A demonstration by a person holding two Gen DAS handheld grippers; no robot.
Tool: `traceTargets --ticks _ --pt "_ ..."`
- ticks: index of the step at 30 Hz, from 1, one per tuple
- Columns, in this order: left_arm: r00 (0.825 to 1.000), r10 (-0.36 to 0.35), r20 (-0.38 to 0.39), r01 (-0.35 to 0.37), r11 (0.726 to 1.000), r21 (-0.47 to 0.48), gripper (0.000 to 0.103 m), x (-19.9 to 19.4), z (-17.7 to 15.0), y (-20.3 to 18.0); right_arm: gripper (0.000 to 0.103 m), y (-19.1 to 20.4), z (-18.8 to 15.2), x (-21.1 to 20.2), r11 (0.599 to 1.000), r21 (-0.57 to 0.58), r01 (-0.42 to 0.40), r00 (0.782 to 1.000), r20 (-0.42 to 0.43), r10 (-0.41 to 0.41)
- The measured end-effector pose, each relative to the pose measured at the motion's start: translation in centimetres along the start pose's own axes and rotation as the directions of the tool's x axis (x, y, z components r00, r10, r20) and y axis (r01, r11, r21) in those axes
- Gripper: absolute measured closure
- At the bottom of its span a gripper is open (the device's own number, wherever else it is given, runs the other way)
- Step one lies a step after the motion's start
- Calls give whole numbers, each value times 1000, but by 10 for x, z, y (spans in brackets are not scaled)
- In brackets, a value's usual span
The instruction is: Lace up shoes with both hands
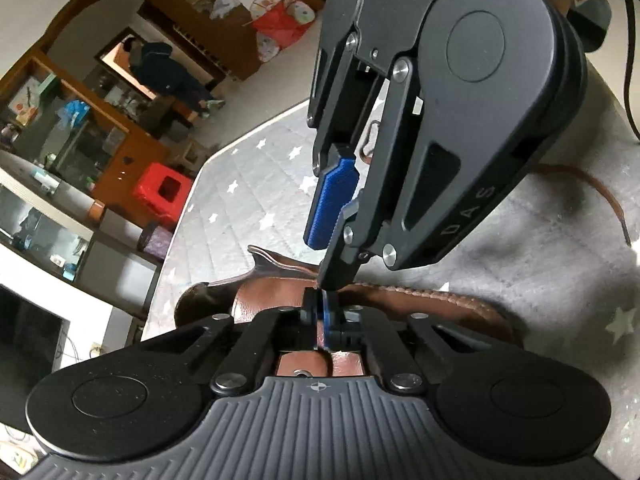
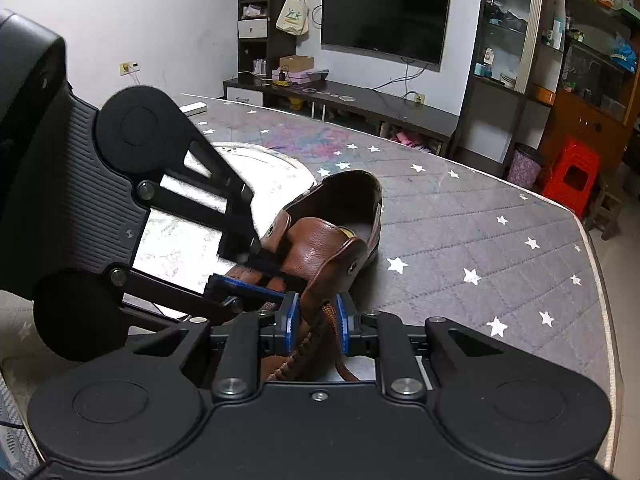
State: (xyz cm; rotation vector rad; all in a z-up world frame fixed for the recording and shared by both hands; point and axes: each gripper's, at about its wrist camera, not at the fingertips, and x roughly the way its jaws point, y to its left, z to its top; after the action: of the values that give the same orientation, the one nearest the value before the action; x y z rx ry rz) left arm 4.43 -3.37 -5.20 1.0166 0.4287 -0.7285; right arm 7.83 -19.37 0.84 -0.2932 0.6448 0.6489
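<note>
My left gripper [image 1: 321,312] has its blue-padded jaws pressed all the way together, right over the brown leather lace-up shoe [image 1: 400,300]. I cannot make out any lace between those pads; the gap is simply gone, and the tips sit against the upper leather near the tongue. From the right wrist view the same left gripper [image 2: 256,276] comes in from the left side, its fingertips down on the front of the shoe [image 2: 328,236], just ahead and to the left of my right gripper's tips.

My right gripper [image 2: 318,314] is partly closed, with a narrow gap between its blue pads [image 2: 291,316]. In that gap sit the edge of the leather eyelet flap and the brown braided shoelace [image 2: 330,320], which runs back toward me under the gripper body. The pads look to be pinching flap and lace together. In the left wrist view the right gripper [image 1: 334,248] reaches down from above, its tip meeting the shoe just beyond my left fingertips.

The shoe lies on a grey quilted mattress cover printed with white stars [image 2: 480,216], heel opening pointing away from my right gripper, toe end toward me. A loose stretch of brown lace [image 1: 600,196] curls across the cover to the right of the right gripper's body.
</note>
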Motion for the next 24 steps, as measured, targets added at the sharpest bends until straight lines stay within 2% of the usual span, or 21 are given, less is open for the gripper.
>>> traceTargets --ticks 4,9,14,17,22,24 --pt "994 109 -31 -112 990 -89 101 -5 -2 -7 76 3 0 0 1000 -1 23 1000 5 -23" --pt "964 249 -96 -262 951 -162 101 -23 -11 -11 76 13 1 3 998 -27 64 998 12 -64" --pt "939 319 -130 -342 906 -247 101 -54 -23 -3 76 22 1 7 993 -66 100 995 18 -99" --pt "942 312 -122 -335 893 -300 101 -75 -29 0 76 30 1 8 988 -102 113 994 28 -110" --pt "949 300 -97 -315 905 -288 101 -89 -21 -8 76 47 8 3 975 -202 87 993 91 -69" --pt "950 299 -90 -312 904 -291 101 -92 -18 -7 83 53 12 2 970 -235 55 995 98 -33"
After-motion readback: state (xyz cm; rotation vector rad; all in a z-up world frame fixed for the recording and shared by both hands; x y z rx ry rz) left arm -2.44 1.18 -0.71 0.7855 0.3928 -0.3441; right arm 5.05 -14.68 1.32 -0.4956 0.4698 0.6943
